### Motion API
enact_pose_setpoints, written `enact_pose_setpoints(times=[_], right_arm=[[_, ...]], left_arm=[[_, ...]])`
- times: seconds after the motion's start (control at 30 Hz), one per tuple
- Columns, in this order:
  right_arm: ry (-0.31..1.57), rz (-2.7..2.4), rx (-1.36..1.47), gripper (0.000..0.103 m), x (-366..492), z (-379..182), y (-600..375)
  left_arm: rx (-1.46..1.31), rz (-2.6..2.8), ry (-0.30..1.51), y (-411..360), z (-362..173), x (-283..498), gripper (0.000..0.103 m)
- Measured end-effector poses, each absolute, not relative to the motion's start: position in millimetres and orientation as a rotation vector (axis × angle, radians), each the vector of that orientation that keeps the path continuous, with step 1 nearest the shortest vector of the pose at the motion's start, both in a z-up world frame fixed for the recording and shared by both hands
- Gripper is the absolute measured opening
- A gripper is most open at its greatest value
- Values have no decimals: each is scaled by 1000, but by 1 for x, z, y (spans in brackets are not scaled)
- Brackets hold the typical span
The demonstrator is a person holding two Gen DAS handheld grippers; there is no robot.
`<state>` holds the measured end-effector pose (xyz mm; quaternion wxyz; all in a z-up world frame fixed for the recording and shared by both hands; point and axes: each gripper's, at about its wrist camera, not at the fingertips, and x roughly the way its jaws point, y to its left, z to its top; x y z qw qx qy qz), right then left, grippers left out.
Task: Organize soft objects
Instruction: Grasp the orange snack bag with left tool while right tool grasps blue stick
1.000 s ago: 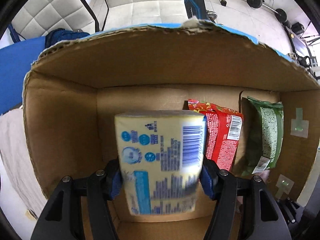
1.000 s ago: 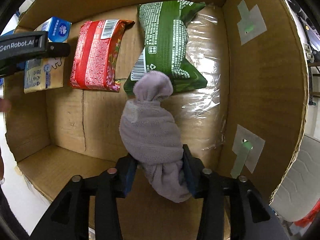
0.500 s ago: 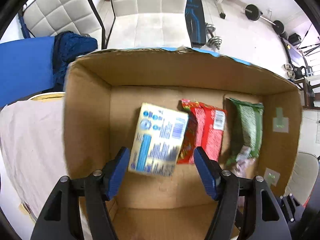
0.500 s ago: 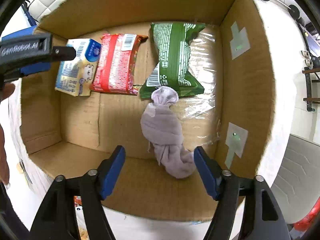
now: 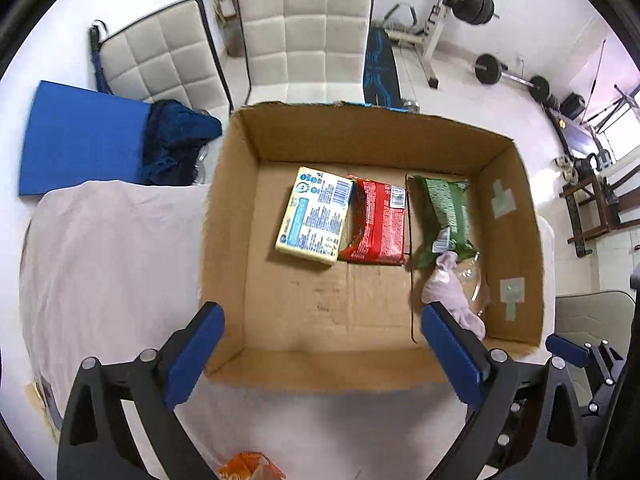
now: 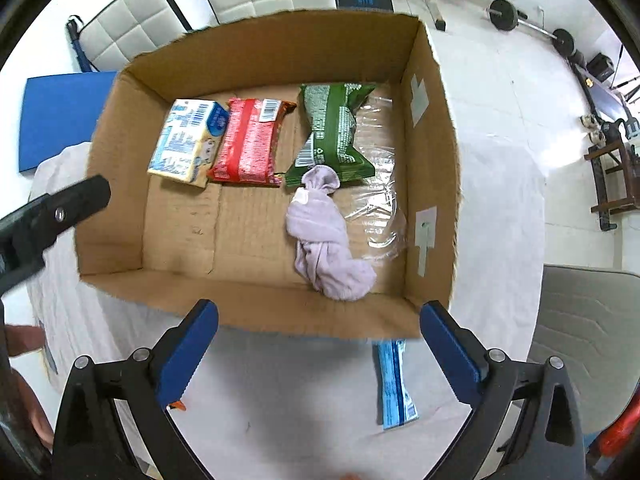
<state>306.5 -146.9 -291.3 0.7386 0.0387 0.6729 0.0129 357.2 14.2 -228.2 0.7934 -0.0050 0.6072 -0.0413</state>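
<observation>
An open cardboard box (image 5: 228, 216) (image 6: 432, 160) stands on the white-covered table. Inside it lie a yellow tissue pack (image 5: 314, 216) (image 6: 186, 144), a red snack pack (image 5: 378, 220) (image 6: 250, 142), a green snack bag (image 5: 446, 212) (image 6: 334, 132) and a knotted lilac cloth (image 5: 448, 292) (image 6: 326, 236). My left gripper (image 5: 320, 356) is open and empty, above the box's near wall. My right gripper (image 6: 318, 354) is open and empty, also above the near wall.
A blue-and-white packet (image 6: 394, 384) lies on the table in front of the box. An orange packet (image 5: 250, 468) lies at the near edge. A blue mat (image 5: 80, 140), dark blue cloth (image 5: 176, 140) and white chairs (image 5: 308, 36) stand behind.
My left gripper let go of the tissue pack and my right gripper let go of the lilac cloth. Both opened and drew back up out of the box.
</observation>
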Motion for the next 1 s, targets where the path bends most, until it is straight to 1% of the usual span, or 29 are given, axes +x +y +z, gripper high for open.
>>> enact_pose_setpoints(times=[0.13,0.43,0.73,0.83,0.9,1.0], right_arm=[[1425,26,74,102,288,-279,-144],[1272,-7,40,102,245,-222,-148],[1189,9,60,102,210,-178,-154],[1180,17,79,102,202,-174,-158],[1187,7,87,102,198,-177,-165],[1256,-32,121,102,194,-205,-187]], left_arm=[[2,-81,1264,14,-213,333,101],[38,-50,1129,12,-167,282,101],[32,-43,1050,12,-130,250,101],[33,-10,1040,17,-129,243,101],[24,35,1063,26,-139,237,101],[-11,96,1122,45,-164,226,101]])
